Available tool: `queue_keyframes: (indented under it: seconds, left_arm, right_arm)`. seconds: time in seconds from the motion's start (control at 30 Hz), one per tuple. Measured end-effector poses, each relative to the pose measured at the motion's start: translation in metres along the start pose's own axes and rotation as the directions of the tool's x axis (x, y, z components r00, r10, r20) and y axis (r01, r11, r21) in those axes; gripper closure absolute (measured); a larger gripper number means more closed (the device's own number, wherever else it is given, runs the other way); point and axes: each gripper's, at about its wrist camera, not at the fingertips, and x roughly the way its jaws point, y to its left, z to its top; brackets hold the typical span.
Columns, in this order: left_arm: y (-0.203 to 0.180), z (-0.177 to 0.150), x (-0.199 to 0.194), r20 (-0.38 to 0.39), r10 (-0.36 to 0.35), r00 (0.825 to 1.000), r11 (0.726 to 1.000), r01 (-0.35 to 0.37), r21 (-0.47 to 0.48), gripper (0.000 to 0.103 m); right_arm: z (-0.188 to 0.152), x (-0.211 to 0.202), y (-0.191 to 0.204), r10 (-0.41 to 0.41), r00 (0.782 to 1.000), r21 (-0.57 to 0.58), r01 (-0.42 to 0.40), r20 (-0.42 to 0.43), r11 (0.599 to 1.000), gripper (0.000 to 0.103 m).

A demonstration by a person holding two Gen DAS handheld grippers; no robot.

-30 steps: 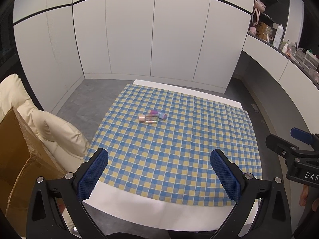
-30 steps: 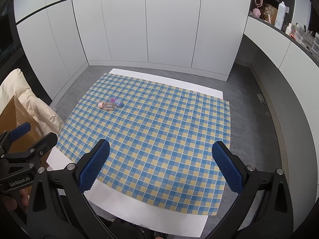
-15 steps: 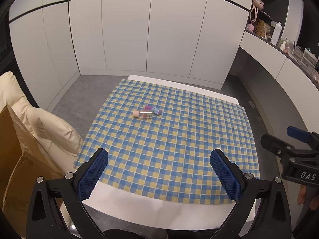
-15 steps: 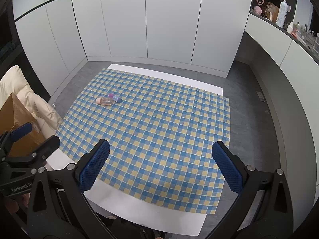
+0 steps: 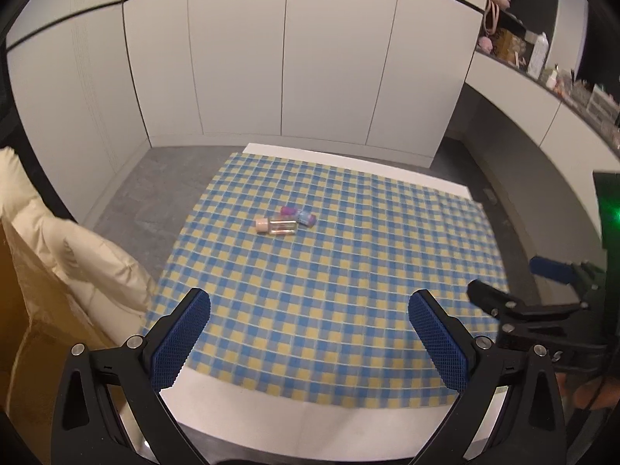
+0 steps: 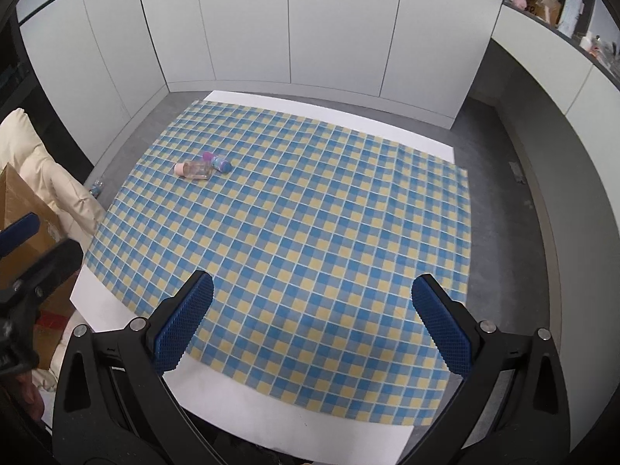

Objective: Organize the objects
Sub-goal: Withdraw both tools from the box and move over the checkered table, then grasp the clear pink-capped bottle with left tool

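Note:
A clear bottle with a pink cap (image 5: pixel 278 226) lies on its side on the blue and yellow checked cloth (image 5: pixel 348 271), touching a smaller bottle with a purple cap (image 5: pixel 298 215). Both show in the right wrist view too, the clear bottle (image 6: pixel 193 169) and the smaller one (image 6: pixel 217 162) at the cloth's far left. My left gripper (image 5: pixel 310 339) is open and empty above the table's near edge. My right gripper (image 6: pixel 312 323) is open and empty, also at the near edge. Each gripper shows at the side of the other's view.
The white table (image 5: pixel 310 422) stands on a grey floor before white cabinets. A cream cushioned chair (image 5: pixel 77 255) and a cardboard box (image 5: pixel 27 310) sit left of the table. A counter with bottles and clutter (image 5: pixel 542 58) runs along the right.
Both grippers have shifted slightly forward and up over the near edge. The right gripper has moved closer in the left wrist view. The bottles have not moved.

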Motion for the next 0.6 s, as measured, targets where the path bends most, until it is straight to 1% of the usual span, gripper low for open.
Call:
queue_keyframes:
  seconds: [0.17,0.33,0.43,0.6]
  left_arm:
    - [0.012,-0.003,0.027,-0.035,0.011,0.999,1.0,-0.011,-0.008,0.001]
    - [0.022,-0.006,0.057,-0.064,0.022,0.998,1.0,-0.023,-0.009,0.002]
    - [0.023,-0.006,0.077,-0.081,0.028,0.996,1.0,-0.029,-0.004,0.002]
    - [0.031,-0.004,0.112,-0.098,0.027,0.995,0.999,-0.03,-0.023,0.002]
  right_arm:
    - [0.008,0.017,0.007,0.008,1.0,-0.008,-0.008,-0.003,1.0,0.0]
    - [0.017,0.041,0.016,0.013,1.0,-0.057,-0.013,0.006,0.998,0.0]
    - [0.019,0.058,0.022,-0.03,0.998,-0.088,0.034,0.055,0.996,0.0]
    - [0.024,0.095,0.025,-0.011,0.999,-0.099,0.014,0.034,0.995,0.0]
